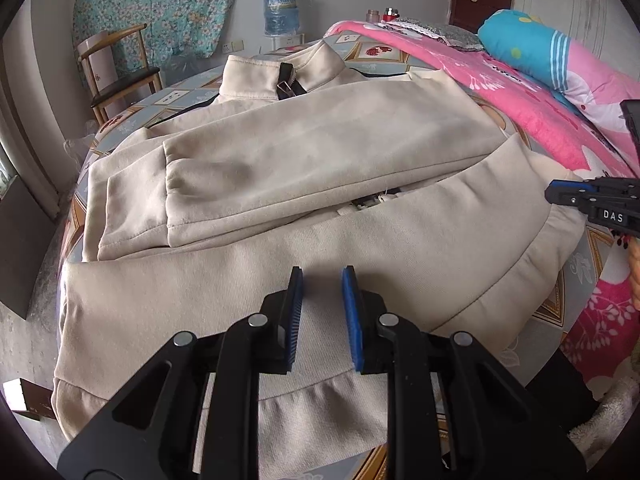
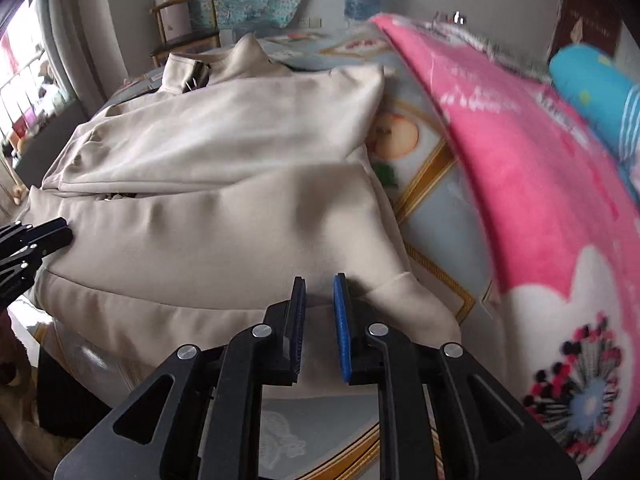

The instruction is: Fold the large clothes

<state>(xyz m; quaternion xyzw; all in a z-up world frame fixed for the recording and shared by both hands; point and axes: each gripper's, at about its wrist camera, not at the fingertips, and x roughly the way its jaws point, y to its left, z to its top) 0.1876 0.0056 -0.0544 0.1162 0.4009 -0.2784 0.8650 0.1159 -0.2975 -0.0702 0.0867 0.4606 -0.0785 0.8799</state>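
Observation:
A beige zip-up jacket [image 1: 320, 152] [image 2: 224, 220] lies flat on the bed, collar at the far end, with both sleeves folded across its chest. My left gripper [image 1: 322, 272] hovers over the lower body panel near the ribbed hem, jaws slightly apart with nothing pinched between the blue pads. My right gripper [image 2: 320, 280] sits over the hem's right corner, its jaws also a little apart and empty. Each gripper shows in the other's view: the right gripper [image 1: 554, 196] at the jacket's right edge, the left gripper [image 2: 60, 230] at its left edge.
The jacket rests on a patterned blue and gold bedsheet [image 2: 432, 200]. A pink blanket [image 1: 520, 92] [image 2: 520, 160] and a blue pillow [image 1: 520, 40] lie along the right. A wooden chair [image 1: 116, 72] and a water bottle [image 1: 280, 8] stand beyond the bed.

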